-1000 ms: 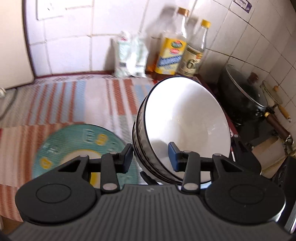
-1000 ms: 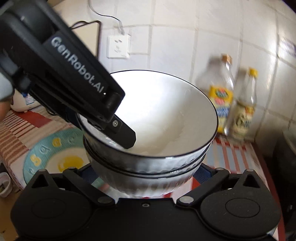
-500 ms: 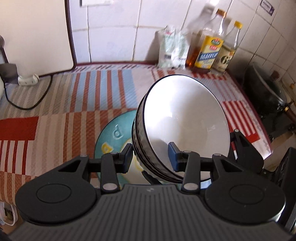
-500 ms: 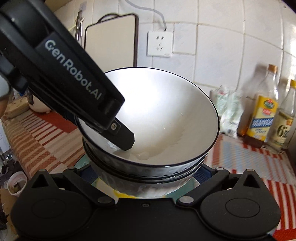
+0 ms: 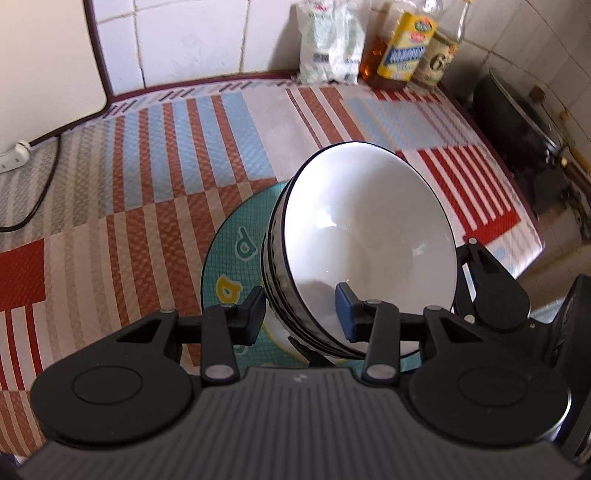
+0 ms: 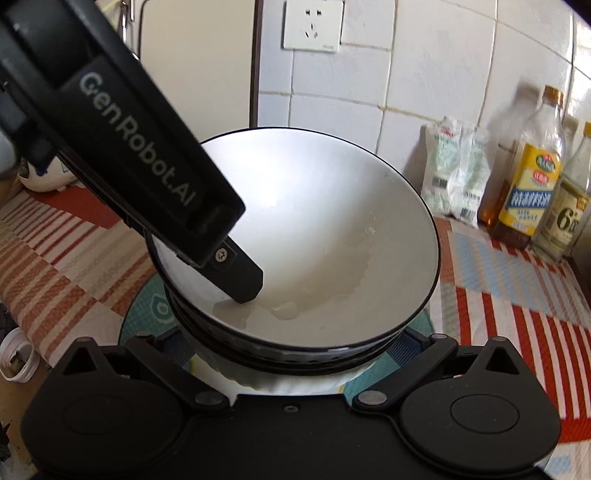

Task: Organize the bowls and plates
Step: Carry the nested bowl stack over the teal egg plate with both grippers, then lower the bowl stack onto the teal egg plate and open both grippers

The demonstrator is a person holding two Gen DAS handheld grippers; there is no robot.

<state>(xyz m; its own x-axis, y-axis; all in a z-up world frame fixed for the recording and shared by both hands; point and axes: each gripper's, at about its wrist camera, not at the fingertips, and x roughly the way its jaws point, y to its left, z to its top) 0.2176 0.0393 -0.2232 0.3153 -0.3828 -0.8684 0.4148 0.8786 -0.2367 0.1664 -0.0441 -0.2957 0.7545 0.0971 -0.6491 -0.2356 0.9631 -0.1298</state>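
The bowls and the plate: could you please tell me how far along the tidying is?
Done: the bowls are nested in one stack. In hand: the left gripper pinches the stack's rim, the right gripper cradles its base, above the teal plate. Left: setting the stack down and letting go.

— What covers the counter? — A striped mat (image 5: pixel 166 155) in red, blue and cream bands lies across it, reaching the tiled wall (image 5: pixel 192 37); a black cable (image 5: pixel 44 184) curves over the mat's left side, with a white plug (image 5: pixel 14 157) at the edge.

— And at the back? — A white plastic packet (image 6: pixel 456 173) leans on the tiles; just beside it stands a yellow-labelled oil bottle (image 6: pixel 532 181), then a second bottle (image 6: pixel 569 214) marked with a 6; a white wall socket (image 6: pixel 312 24) sits higher up; a dark lidded pot (image 5: pixel 517 114) stands off the mat's right end.
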